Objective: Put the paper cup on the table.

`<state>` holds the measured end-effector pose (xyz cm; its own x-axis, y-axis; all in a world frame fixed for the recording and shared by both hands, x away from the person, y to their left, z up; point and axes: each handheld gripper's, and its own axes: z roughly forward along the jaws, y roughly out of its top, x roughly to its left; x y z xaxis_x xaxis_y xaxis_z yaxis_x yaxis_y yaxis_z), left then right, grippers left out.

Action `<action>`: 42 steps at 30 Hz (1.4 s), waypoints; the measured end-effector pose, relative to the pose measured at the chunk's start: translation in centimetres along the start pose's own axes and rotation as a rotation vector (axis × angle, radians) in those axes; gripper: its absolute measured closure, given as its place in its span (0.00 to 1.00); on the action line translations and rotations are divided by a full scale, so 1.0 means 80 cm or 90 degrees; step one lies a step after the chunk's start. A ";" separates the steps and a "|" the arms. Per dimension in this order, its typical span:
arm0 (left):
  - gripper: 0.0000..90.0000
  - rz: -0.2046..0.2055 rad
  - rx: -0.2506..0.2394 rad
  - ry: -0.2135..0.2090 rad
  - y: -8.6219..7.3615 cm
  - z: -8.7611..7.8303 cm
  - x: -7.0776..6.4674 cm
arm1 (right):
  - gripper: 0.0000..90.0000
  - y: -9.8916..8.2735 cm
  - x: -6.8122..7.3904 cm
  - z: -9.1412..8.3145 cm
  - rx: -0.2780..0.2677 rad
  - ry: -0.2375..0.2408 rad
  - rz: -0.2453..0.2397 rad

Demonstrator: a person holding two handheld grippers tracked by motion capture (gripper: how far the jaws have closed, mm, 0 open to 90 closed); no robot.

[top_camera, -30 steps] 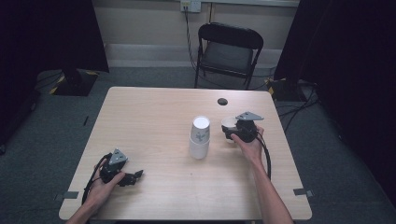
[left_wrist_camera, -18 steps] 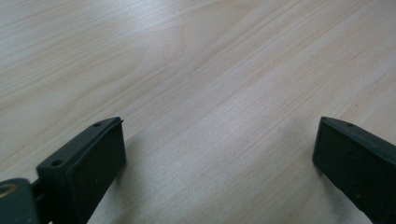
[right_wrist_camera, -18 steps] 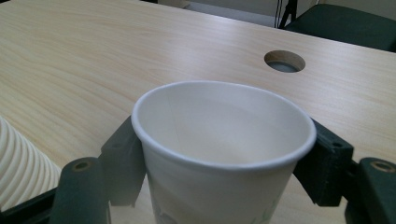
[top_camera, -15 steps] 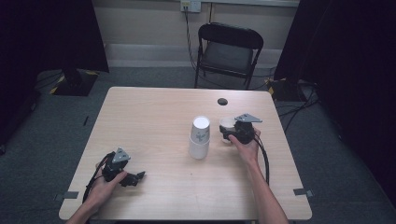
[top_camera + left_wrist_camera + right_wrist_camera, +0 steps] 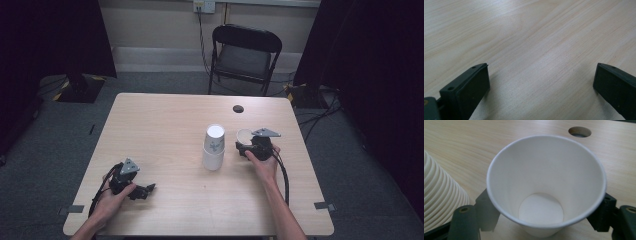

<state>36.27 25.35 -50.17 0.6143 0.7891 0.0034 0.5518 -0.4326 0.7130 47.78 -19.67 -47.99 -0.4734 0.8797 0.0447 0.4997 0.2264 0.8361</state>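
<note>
My right gripper (image 5: pixel 541 220) has just been opening its jaws around the white paper cup (image 5: pixel 546 185), which stands upright, mouth up, long axis vertical, at 3 o'clock of the cup stack (image 5: pixel 214 148). If a pad drags, the cup may tip. My left gripper (image 5: pixel 541 85) is wide open, empty.

My right gripper (image 5: pixel 245 148) sits just right of the stack of paper cups (image 5: pixel 214 147), with a single white paper cup (image 5: pixel 244 136) between its jaws, mouth up; the jaws have just been opening. My left gripper (image 5: pixel 146 190) rests low on the wooden table (image 5: pixel 165 120) near my edge, jaws apart with bare wood around them. A small round hole (image 5: pixel 238 108) marks the far side, a black folding chair (image 5: pixel 244 55) beyond.
</note>
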 end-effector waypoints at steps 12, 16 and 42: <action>0.00 -0.005 -0.002 -0.001 0.000 0.000 -0.001 | 0.16 -0.005 -0.003 -0.021 -0.004 0.017 0.012; 0.00 -0.006 -0.002 -0.001 0.000 0.000 -0.001 | 0.16 -0.004 -0.003 -0.034 -0.017 0.023 0.011; 0.00 -0.030 -0.002 0.023 -0.002 -0.001 -0.008 | 0.16 -0.065 0.038 -0.125 0.054 0.089 0.005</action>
<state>35.76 24.93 -50.21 0.5665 0.8240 -0.0051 0.5776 -0.3927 0.7157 36.47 -22.34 -46.69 -0.5631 0.8159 0.1313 0.5601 0.2599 0.7866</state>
